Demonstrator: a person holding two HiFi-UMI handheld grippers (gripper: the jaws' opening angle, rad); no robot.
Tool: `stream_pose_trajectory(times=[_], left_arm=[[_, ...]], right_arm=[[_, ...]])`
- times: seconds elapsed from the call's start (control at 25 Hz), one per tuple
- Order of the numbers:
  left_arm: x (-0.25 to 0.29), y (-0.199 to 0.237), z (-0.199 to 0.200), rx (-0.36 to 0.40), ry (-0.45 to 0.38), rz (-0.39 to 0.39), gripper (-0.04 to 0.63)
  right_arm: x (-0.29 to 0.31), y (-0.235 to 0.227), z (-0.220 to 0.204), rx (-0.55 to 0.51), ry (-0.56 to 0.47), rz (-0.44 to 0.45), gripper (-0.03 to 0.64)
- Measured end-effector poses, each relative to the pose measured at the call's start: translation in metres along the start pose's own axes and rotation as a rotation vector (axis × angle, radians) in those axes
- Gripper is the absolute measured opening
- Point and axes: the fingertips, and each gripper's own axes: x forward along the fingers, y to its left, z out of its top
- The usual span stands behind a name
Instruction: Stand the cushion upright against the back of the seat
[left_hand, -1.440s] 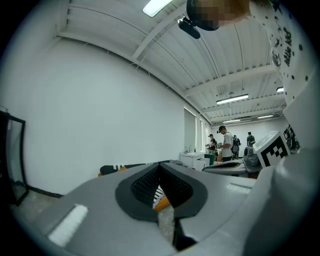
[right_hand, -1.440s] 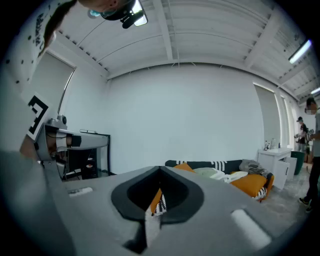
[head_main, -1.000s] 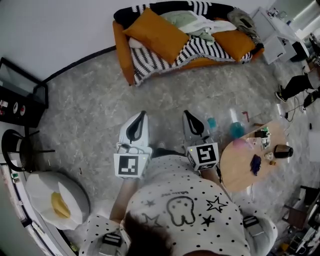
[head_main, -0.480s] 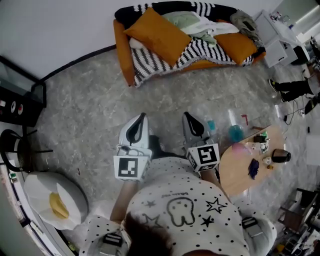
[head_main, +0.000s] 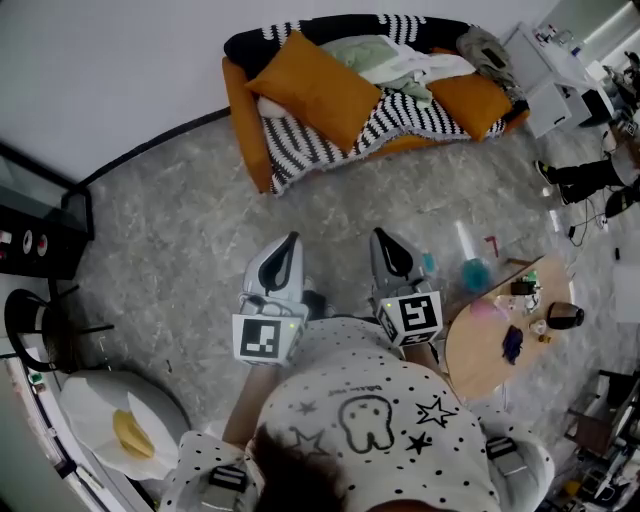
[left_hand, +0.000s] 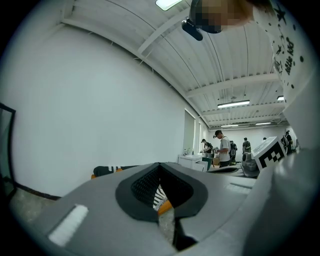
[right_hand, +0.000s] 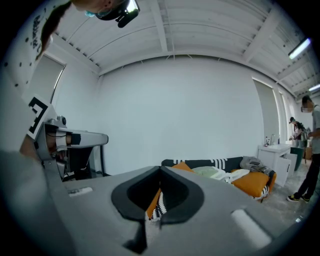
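An orange sofa (head_main: 245, 120) with a black-and-white striped throw stands against the far wall. A large orange cushion (head_main: 315, 75) lies tilted on its left end, also in the right gripper view as the cushion (right_hand: 182, 167). A second orange cushion (head_main: 470, 100) lies at the sofa's right end among loose clothes. My left gripper (head_main: 290, 240) and right gripper (head_main: 383, 235) are held side by side over the grey carpet, well short of the sofa. Both point toward it, shut with nothing in them. In the gripper views the left gripper (left_hand: 160, 167) and right gripper (right_hand: 160, 172) have their tips together.
A round wooden table (head_main: 480, 350) with small items stands at my right, a blue bottle (head_main: 474, 272) on the floor beside it. A white seat (head_main: 110, 415) is at lower left, a black stand (head_main: 40, 210) at far left. A white cabinet (head_main: 560, 85) and a person's legs (head_main: 590, 175) are at right.
The head view has shifted forward over the carpet toward the sofa, with the table and white seat sliding back. Both grippers stay shut and side by side.
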Motion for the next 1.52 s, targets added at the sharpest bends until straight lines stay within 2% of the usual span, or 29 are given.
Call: stream_pose_trajectory(times=[0.6, 0.96, 1.32, 1.52], left_arm=[[0.030, 0.045, -0.001, 0.010, -0.029, -0.017, -0.002], [0.038, 0.049, -0.004, 0.020, 0.035, -0.080, -0.002], [0.052, 0.061, -0.007, 0.007, 0.045, -0.069, 0.000], [0.068, 0.077, -0.003, -0.022, 0.039, -0.027, 0.000]], right_arm=[[0.053, 0.004, 0.000, 0.005, 0.007, -0.007, 0.002], [0.059, 0.001, -0.002, 0.034, 0.018, -0.055, 0.002], [0.074, -0.008, 0.001, 0.022, 0.031, -0.061, 0.002], [0.095, -0.011, 0.003, 0.008, 0.045, -0.032, 0.002]])
